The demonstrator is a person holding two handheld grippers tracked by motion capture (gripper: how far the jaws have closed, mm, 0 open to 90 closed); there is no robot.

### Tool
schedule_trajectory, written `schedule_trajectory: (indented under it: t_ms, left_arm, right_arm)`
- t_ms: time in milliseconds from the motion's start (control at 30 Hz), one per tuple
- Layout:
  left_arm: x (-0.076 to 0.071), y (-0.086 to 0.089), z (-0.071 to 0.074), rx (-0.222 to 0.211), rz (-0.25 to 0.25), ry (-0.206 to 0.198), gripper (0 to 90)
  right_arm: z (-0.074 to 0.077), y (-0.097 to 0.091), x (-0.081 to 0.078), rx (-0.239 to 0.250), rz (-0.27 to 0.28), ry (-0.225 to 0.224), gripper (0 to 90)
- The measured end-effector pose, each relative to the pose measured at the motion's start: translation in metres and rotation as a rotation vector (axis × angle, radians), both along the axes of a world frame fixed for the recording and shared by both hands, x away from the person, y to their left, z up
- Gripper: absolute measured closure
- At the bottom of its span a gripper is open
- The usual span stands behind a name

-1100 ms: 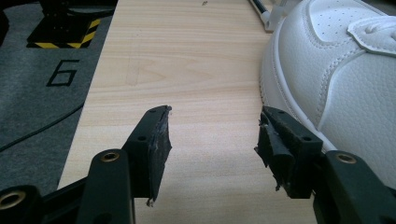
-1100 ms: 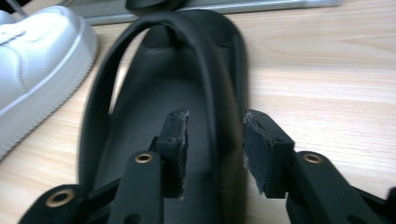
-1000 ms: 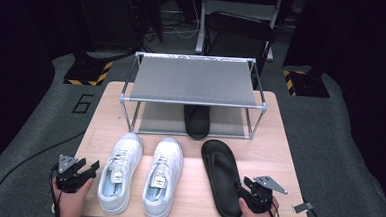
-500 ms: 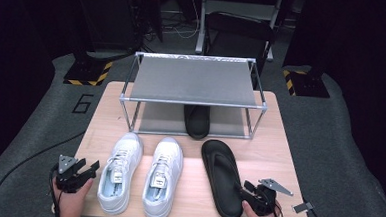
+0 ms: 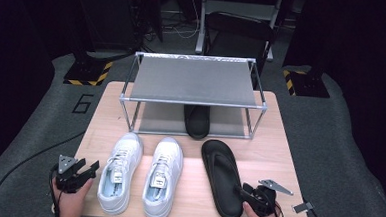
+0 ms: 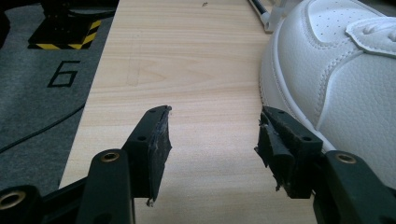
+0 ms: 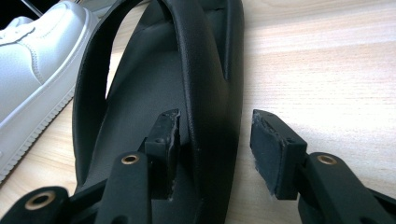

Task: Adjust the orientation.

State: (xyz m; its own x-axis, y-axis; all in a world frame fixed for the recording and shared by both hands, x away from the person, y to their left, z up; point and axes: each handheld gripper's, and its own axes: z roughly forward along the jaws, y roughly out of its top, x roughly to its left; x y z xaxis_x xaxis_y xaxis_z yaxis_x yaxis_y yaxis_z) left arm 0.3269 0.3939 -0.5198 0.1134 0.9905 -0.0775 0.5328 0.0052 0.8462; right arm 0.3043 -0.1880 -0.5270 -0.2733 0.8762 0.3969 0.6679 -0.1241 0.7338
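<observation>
Even overhead light on table (image 5: 279, 143) — dark surroundings; close views sharp, soft shadows.

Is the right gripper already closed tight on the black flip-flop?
No, the right gripper straddles the black flip-flop's edge, with a gap at the right pad.

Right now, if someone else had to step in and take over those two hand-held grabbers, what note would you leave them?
Right gripper: jaws have just been closing a little and straddle the outer edge of the black flip-flop near its heel, one inside, one outside; the outer pad stands off it, so no firm grip.
Left gripper: jaws open, nothing between them, resting beside the left white sneaker.
Things: both white sneakers and this flip-flop lie on the table in front of the shoe rack. The other flip-flop already sits on the rack's lower shelf.
Left, probably: grip this flip-flop and set it beside its mate; the sneakers are untouched.
</observation>
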Motion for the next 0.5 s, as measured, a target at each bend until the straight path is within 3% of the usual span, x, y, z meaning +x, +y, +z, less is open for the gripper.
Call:
schedule_trajectory:
  t_ms: [33, 233, 500]
  left_arm:
    - [0.0000, 0.0000, 0.0000, 0.000, 0.000, 0.000, 43.2]
    - [0.0010, -0.0018, -0.0015, -0.003, 0.010, -0.024, 43.2]
    - [0.0000, 0.0000, 0.0002, 0.006, 0.000, -0.005, 43.2]
  right_arm:
    - [0.0003, -0.0003, -0.0003, 0.007, 0.002, 0.016, 52.4]
    - [-0.0018, -0.0014, 0.0010, 0.024, 0.014, 0.008, 53.0]
    - [-0.0037, -0.0047, 0.0021, 0.066, 0.017, 0.042, 52.7]
